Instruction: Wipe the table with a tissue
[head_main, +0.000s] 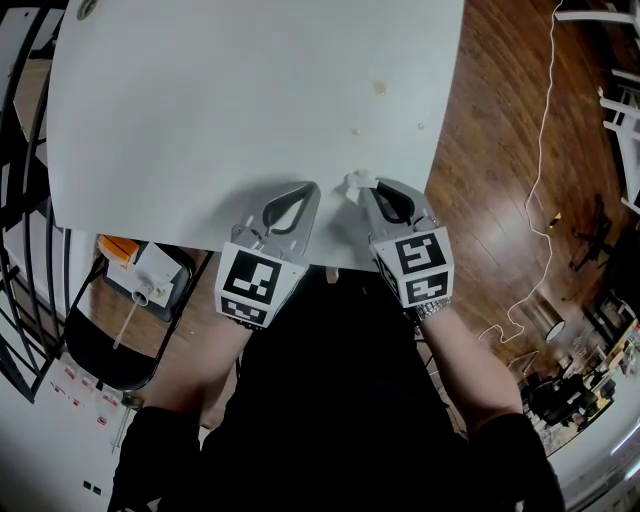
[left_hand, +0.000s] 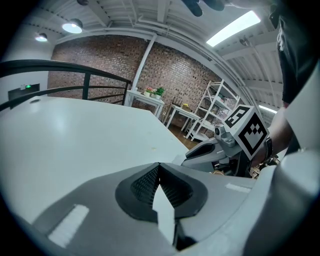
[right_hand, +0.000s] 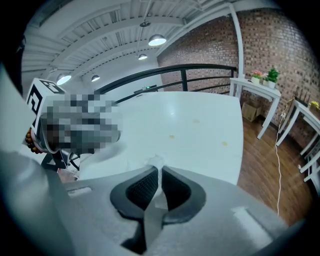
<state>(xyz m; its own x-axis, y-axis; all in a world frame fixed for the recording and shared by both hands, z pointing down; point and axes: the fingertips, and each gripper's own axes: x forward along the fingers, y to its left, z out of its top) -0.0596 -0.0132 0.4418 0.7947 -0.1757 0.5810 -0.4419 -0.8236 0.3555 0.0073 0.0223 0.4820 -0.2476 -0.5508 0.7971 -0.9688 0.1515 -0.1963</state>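
Right gripper (head_main: 368, 190): clamped on the tissue (head_main: 357, 182), with a small white wad poking past the tips, apparently for wiping.
Tissue position: at the near edge of the table (head_main: 250, 100); contact with the surface unclear.
Left gripper (head_main: 312, 188): closed on nothing, parked just beside the right, likely idle.
Stains (head_main: 380, 87): yellowish specks farther out, well apart from the tissue; probably the target.
Writing: none legible, only square markers on each cube (head_main: 420, 262).

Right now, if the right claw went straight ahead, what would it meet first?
Probably a small yellowish spot on the white table, just beyond the tissue the right claw pinches; nothing solid shows ahead.
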